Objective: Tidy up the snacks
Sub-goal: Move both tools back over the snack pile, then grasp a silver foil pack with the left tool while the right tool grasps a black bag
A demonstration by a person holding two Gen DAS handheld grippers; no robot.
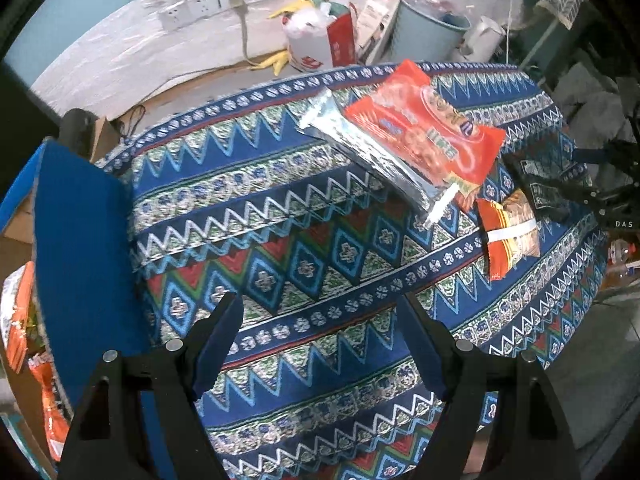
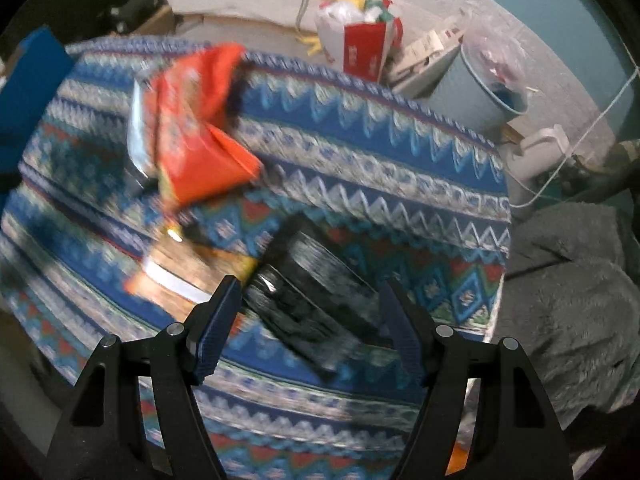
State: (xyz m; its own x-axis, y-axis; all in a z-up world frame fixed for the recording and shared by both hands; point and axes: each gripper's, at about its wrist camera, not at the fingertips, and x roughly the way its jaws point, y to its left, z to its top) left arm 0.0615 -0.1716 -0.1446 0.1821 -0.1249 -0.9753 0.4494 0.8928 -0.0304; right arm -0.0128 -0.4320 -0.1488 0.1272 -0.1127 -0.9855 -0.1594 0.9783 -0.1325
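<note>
Patterned tablecloth (image 1: 280, 208) w/ snacks; right gripper (image 2: 310, 292) spread round black packet (image 2: 308, 280) ready to grab, left gripper (image 1: 320, 312) spread, empty

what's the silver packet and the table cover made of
Silver packet: likely metallised plastic foil, glossy, with bright mirror-like glare and crimped end seals. Table cover: looks like woven or printed fabric, matte, with a geometric pattern and soft draping at the edge.

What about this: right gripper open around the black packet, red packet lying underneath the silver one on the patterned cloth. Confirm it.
One thing is wrong: in the left wrist view the red packet lies on top of the silver packet, not underneath. The rest holds: the right gripper is open around the black packet on the patterned cloth.
</note>
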